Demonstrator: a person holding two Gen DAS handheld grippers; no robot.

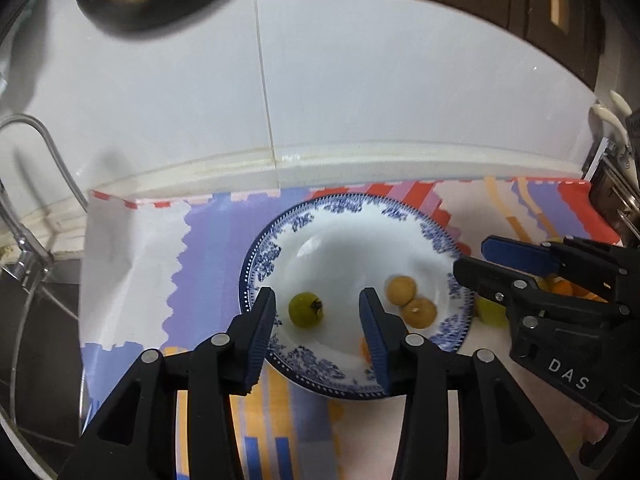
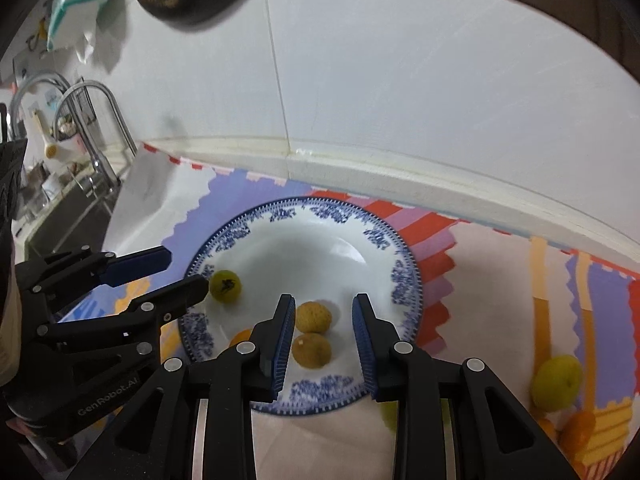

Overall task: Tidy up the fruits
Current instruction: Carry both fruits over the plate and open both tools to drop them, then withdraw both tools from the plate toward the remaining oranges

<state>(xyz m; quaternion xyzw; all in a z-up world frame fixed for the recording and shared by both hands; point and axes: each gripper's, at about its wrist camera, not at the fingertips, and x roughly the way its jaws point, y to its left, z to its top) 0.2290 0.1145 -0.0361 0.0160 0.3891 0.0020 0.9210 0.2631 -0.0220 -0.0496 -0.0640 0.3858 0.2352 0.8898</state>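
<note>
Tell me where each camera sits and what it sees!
Left wrist: sits on the left claw, looks down at the plate; own fingers show, right claw alongside.
Right wrist: sits on the right claw, looks down at the same plate; own fingers show, left claw alongside.
Shared: plate, green fruit, two tan fruits, both claws.

The far half of the plate (image 1: 400,216) lies bare, so I can pass there. On its near half sit a green fruit (image 1: 306,309) and two tan fruits (image 1: 401,289), blocking. My right gripper (image 1: 476,258) crowds the plate's right rim; the white wall (image 1: 400,92) closes just behind the plate.
</note>
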